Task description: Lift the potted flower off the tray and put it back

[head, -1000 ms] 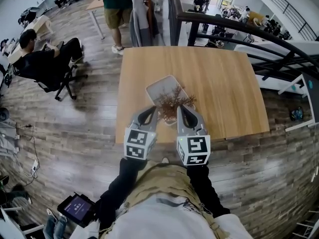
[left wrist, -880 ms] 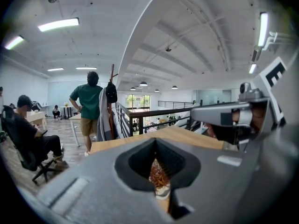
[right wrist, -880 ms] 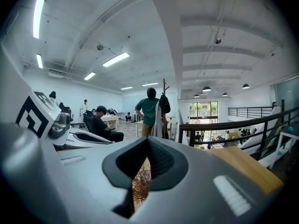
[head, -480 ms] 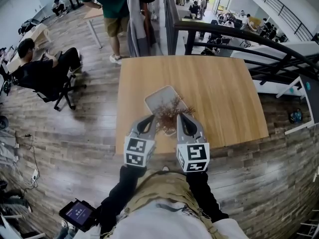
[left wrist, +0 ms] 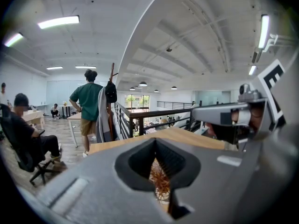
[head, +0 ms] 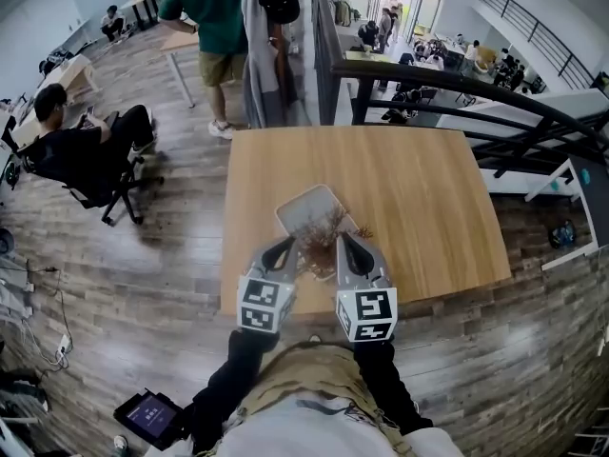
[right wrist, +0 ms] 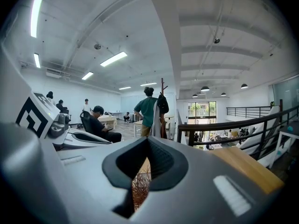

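Note:
The potted flower [head: 322,228], a clump of dry brown twigs, stands on the near end of a white tray [head: 300,206] on the wooden table [head: 419,198]. Its pot is hidden under the twigs. My left gripper [head: 284,248] is just left of the plant and my right gripper [head: 343,244] just right of it, both near the table's front edge. Each is shut with nothing between its pads. In the left gripper view the twigs [left wrist: 160,183] show through the slit below the closed left gripper [left wrist: 154,140]. The right gripper view shows the twigs [right wrist: 138,186] the same way below the closed right gripper [right wrist: 148,139].
A person in a green shirt [head: 214,8] stands beyond the table's far edge beside a coat rack [head: 265,46]. Another person sits on an office chair [head: 81,150] to the left. A black railing [head: 457,79] runs along the far right.
The head view has tilted, so the table sits lower in the picture. Both grippers keep their places on either side of the plant, still shut.

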